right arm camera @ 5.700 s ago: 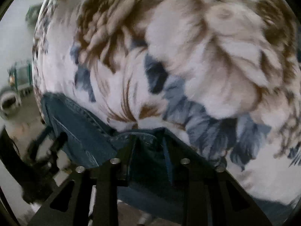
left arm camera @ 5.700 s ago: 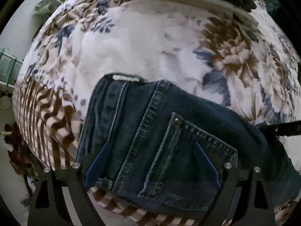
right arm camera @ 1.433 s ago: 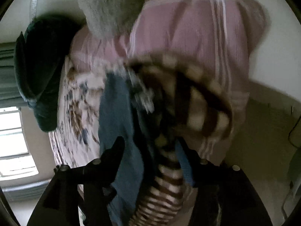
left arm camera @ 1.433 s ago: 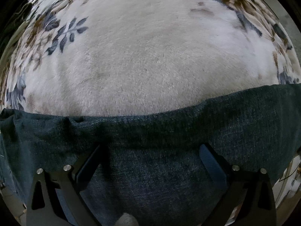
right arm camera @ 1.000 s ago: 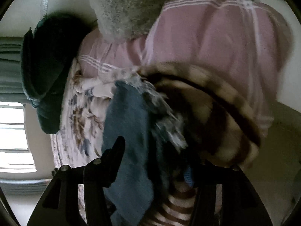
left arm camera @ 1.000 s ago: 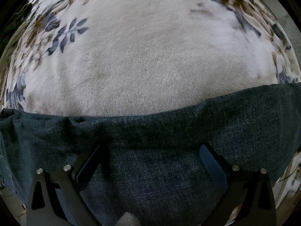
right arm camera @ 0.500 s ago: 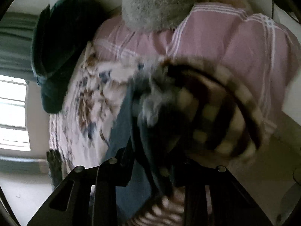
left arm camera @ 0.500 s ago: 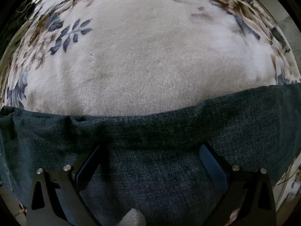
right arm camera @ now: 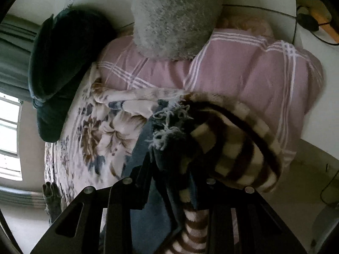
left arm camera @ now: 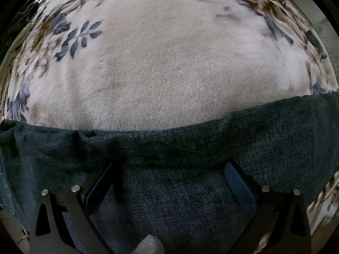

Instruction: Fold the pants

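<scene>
Left tongs (left arm camera: 169, 182): spread wide over the jeans (left arm camera: 169, 158), nothing gripped.
Right tongs (right arm camera: 169, 182): clenched on the jeans' frayed hem (right arm camera: 169, 135).
Bed (left arm camera: 169, 63): floral blanket.

At the bottom centre, the right gripper (right arm camera: 169, 177) has its fingers (right arm camera: 141, 180) closed narrowly on the frayed hem of the jeans (right arm camera: 169, 139). A brown striped blanket (right arm camera: 237, 154) bulges to the right, touching them. A pink checked pillow (right arm camera: 243, 72) fills the upper right, a floral bedspread (right arm camera: 93, 135) the left.
</scene>
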